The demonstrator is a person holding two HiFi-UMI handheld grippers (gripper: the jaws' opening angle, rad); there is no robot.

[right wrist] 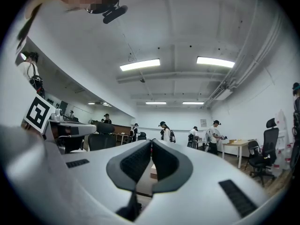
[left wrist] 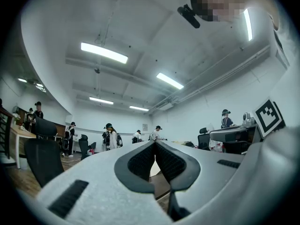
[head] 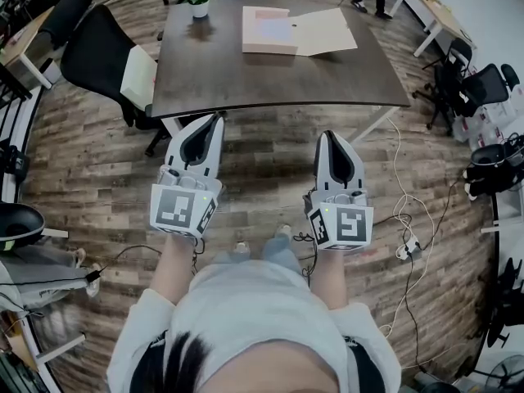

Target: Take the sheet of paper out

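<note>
Left gripper [head: 214, 121] and right gripper [head: 329, 136] are both pressed together, empty, short of the table [head: 246, 80]; the sheet of paper [head: 275, 29] lies in the open folder [head: 260, 46] at 12 o'clock, its flap opened toward 3; neither hand looks clearly nearer.

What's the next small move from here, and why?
Probably bring the left gripper and right gripper forward over the table toward the open folder. Both are shut, empty and short of the table's near edge. The folder, with what looks like a pale sheet on it, lies on the far half, untouched.
</note>
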